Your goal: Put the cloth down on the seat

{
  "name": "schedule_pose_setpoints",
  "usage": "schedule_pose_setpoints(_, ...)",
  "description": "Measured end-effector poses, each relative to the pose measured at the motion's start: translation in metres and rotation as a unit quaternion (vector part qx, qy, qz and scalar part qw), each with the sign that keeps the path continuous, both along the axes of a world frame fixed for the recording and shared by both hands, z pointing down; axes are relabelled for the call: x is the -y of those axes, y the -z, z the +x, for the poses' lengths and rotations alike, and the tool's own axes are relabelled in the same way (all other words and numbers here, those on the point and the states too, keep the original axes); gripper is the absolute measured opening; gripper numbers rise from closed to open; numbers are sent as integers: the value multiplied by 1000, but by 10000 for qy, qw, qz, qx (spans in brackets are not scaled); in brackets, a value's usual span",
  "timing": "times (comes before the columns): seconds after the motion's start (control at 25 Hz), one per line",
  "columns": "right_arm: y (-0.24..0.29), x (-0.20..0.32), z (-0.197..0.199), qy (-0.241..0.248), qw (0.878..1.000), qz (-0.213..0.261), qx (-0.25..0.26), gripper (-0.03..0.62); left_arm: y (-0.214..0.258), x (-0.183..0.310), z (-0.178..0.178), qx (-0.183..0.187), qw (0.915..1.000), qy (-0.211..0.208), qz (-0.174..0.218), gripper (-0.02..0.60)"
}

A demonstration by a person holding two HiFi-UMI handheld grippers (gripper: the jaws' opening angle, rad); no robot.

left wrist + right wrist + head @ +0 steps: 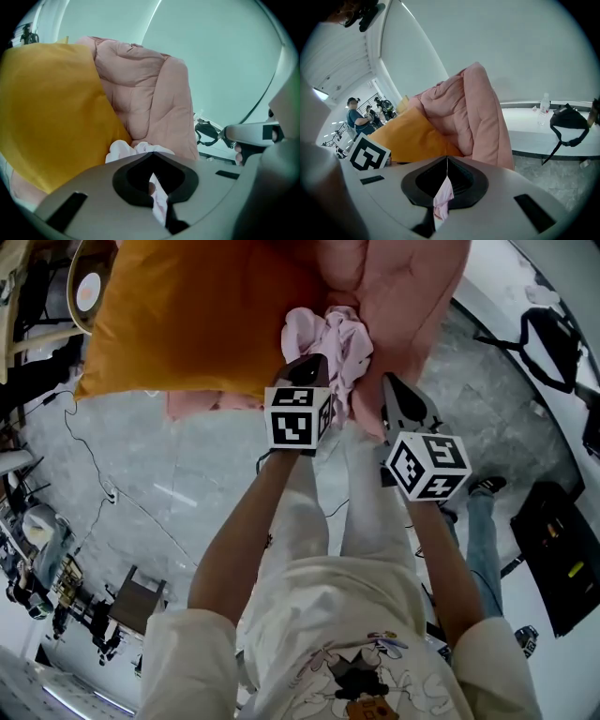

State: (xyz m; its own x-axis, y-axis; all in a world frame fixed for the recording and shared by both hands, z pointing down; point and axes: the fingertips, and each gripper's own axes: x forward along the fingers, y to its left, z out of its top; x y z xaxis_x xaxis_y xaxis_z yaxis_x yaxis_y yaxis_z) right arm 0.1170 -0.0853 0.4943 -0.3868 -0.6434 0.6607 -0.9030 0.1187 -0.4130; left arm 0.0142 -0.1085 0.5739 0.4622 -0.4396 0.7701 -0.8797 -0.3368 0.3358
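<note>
A crumpled pale pink cloth [333, 338] hangs bunched between my two grippers, over the front of a pink padded seat [403, 296]. My left gripper [312, 365] is shut on the cloth's left side, and a strip of cloth [159, 197] shows pinched in its closed jaws. On the right side, my right gripper [394, 392] is shut on the cloth too, with a fold of cloth [443, 199] caught between its jaws. A large orange cushion [197, 315] lies on the seat's left part. In the gripper views the seat [150, 93] [473, 108] rises just ahead.
A black bag [548, 348] lies on a white ledge at the right, with a bottle [543, 103] nearby. A black case [562, 554] sits on the floor. Another person's jeans leg [483, 531] stands close on the right. Cables [94, 474] run across the grey floor.
</note>
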Motion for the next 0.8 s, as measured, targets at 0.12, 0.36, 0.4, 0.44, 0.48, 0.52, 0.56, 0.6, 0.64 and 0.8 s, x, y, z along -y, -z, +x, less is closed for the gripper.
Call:
schedule_pose_setpoints(0.12, 11, 2, 2, -8, 10000, 90, -36, 20, 16, -5, 1, -187, 9998, -79, -22, 6)
schedule_pose_setpoints(0.36, 31, -9, -10, 31, 9998, 169, -35, 18, 52, -18, -1, -363, 9992, -118, 70, 6)
schedule_pose_setpoints(0.4, 36, -11, -13, 46, 9998, 184, -6, 20, 60, -19, -2, -385, 9991, -97, 119, 5)
schedule_pose_setpoints(0.44, 40, -12, -15, 68, 9998, 203, 7, 18, 68, -20, -3, -407, 9990, -80, 167, 5)
schedule_pose_setpoints(0.48, 45, -14, -18, 97, 9997, 222, 8, 18, 76, -21, -4, -426, 9988, -73, 211, 5)
schedule_pose_setpoints(0.52, 50, -16, -21, 134, 9996, 241, 3, 19, 84, -23, -6, -445, 9987, -77, 248, 5)
schedule_pose_setpoints(0.56, 53, -18, -23, 178, 9995, 256, -3, 19, 90, -25, -6, -470, 9985, -95, 275, 5)
schedule_pose_setpoints(0.6, 57, -20, -24, 222, 9994, 268, -12, 20, 97, -28, -6, -509, 9982, -131, 293, 5)
schedule_pose_setpoints(0.64, 59, -22, -25, 264, 9993, 277, -28, 19, 103, -31, -5, -560, 9978, -180, 309, 5)
schedule_pose_setpoints(0.8, 71, -31, -27, 408, 9986, 318, -127, 20, 123, -40, -7, -604, 9972, -226, 374, 5)
